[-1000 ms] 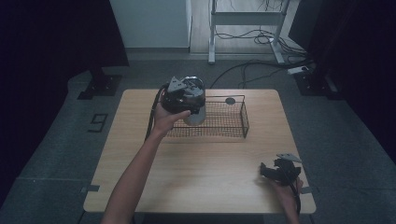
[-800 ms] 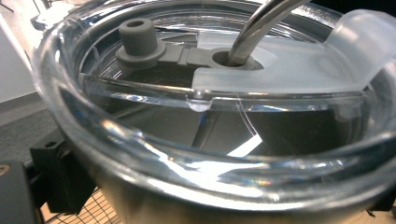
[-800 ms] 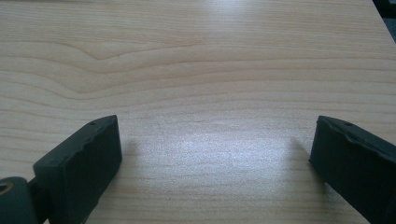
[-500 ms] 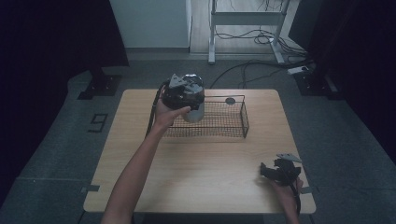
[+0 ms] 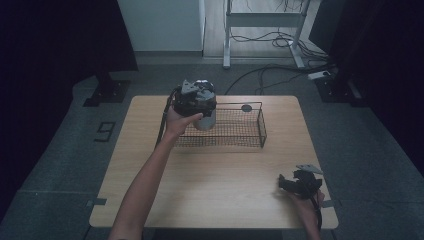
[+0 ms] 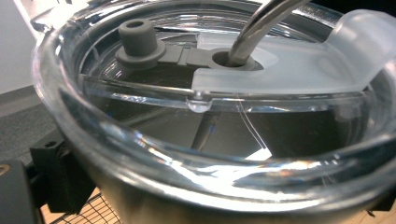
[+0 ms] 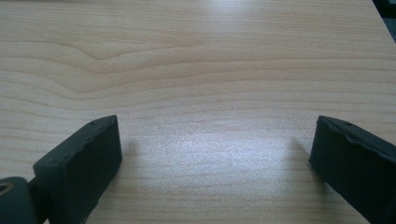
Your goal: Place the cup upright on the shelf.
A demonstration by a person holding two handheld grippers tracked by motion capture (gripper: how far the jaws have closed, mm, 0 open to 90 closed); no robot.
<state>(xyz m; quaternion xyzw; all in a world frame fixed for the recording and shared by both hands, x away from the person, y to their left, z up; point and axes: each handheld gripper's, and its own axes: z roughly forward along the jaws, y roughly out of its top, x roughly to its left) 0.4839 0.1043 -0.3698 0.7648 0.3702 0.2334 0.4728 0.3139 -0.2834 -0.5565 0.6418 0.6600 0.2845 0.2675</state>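
Note:
A steel tumbler with a clear lid and a metal straw hangs over the left end of a black wire basket. My left gripper is shut on the tumbler just under its rim, and one black finger shows beside the cup wall. Whether the tumbler's base touches the basket floor I cannot tell. My right gripper rests low over the table's front right corner. It is open, with bare wood between its jaws.
The wooden table is bare in front of the basket. A small dark round object lies at the basket's far side. A desk frame and cables stand on the floor beyond the table.
The left gripper has raised the tumbler very slightly over the basket's left end. The right gripper has stayed put.

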